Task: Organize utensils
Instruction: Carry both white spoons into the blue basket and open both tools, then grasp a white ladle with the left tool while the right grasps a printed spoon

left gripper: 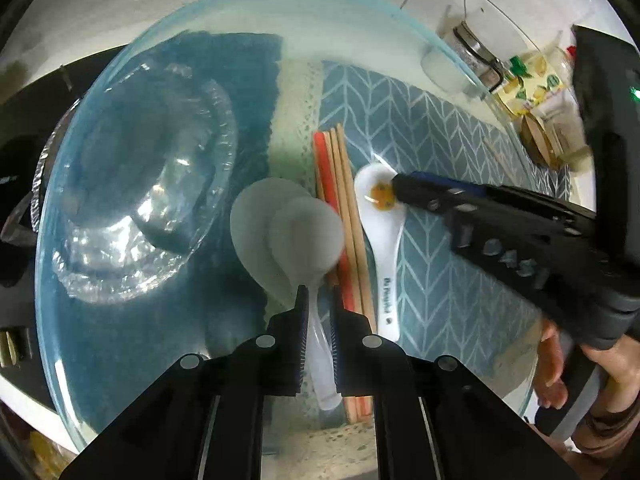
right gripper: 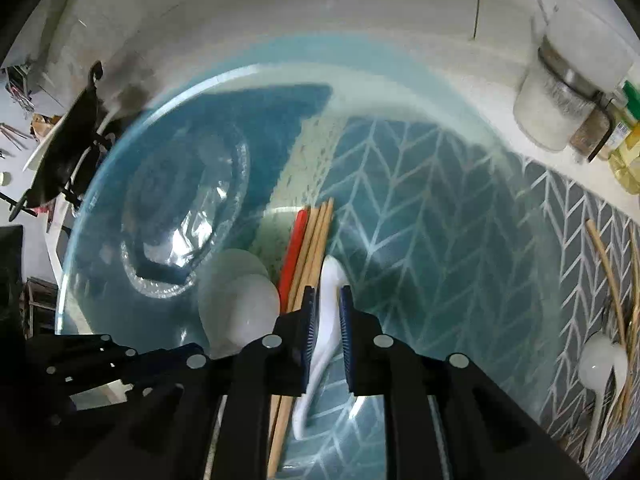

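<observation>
So in my glass bowl I've got two translucent spoons stacked, red and wooden chopsticks alongside, white ceramic spoon flat next to them.

Left gripper: jaws flank translucent plastic spoon handle, narrow gap | Right gripper: tips at white ceramic spoon bowl | Chopsticks: between spoons | All inside glass bowl
</observation>
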Demonstrator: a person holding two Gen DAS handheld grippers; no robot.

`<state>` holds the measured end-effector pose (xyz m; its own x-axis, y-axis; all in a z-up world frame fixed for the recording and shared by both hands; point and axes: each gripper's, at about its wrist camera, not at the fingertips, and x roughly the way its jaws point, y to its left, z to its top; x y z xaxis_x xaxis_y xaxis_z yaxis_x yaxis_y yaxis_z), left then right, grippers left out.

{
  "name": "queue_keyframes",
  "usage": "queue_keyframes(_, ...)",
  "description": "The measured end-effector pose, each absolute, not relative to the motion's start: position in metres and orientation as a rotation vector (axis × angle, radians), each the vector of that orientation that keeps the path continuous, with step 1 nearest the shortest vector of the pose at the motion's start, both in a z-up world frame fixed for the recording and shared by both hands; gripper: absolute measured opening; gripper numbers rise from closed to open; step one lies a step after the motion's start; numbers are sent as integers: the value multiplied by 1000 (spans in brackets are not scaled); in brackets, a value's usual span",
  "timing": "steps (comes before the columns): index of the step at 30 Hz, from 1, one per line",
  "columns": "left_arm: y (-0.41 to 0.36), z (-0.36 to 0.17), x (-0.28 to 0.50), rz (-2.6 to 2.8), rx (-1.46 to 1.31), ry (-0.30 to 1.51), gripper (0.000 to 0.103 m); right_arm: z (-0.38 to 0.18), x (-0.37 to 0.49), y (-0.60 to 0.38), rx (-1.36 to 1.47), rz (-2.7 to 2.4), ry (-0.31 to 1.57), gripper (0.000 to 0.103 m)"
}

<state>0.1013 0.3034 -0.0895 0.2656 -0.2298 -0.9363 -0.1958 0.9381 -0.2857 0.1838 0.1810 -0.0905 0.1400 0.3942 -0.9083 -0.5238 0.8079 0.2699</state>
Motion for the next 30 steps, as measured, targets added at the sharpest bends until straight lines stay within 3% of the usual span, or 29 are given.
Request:
queue_keyframes(3, 301, -71, 99, 9, -373, 1273, 12, -61, 188, 167, -92, 709, 1195, 13)
queue_keyframes(5, 290, -40, 94, 7, -370, 1200, 20, -19, 191, 145, -22, 789, 1091, 13)
queue_keyframes(7, 272, -2, 87, -12, -348, 1098, 40, 21, 195, 121, 48, 881, 981, 13)
queue_keyframes(8, 259, 19, 81, -26, -329, 1040, 48, 48, 193, 98, 80, 938, 888, 19)
queue_keyframes(9, 248, 32, 78, -43, -317, 1004, 51, 69, 191, 75, 91, 970, 802, 25)
queue_keyframes(10, 231, 49, 75, -80, -303, 960, 56, 91, 188, 42, 91, 981, 695, 41)
queue_keyframes(11, 212, 60, 72, -111, -294, 929, 59, 102, 188, 21, 86, 975, 629, 65)
queue_keyframes(12, 201, 65, 68, -128, -286, 910, 64, 110, 187, -7, 79, 958, 558, 68)
queue_keyframes(15, 144, 55, 68, -179, -239, 904, 66, 96, 200, -71, 51, 903, 498, 68)
queue_keyframes(21, 68, -47, 89, -210, -387, 1106, 66, -23, 227, -160, 2, 742, 769, 67)
queue_keyframes(24, 49, -82, 96, -160, -453, 1161, 65, -70, 210, -169, -88, 758, 807, 57)
queue_keyframes(26, 46, -87, 98, -127, -466, 1162, 65, -95, 200, -162, -166, 775, 816, 47)
queue_keyframes(30, 41, -85, 105, -64, -444, 1141, 66, -122, 197, -147, -267, 802, 825, 38)
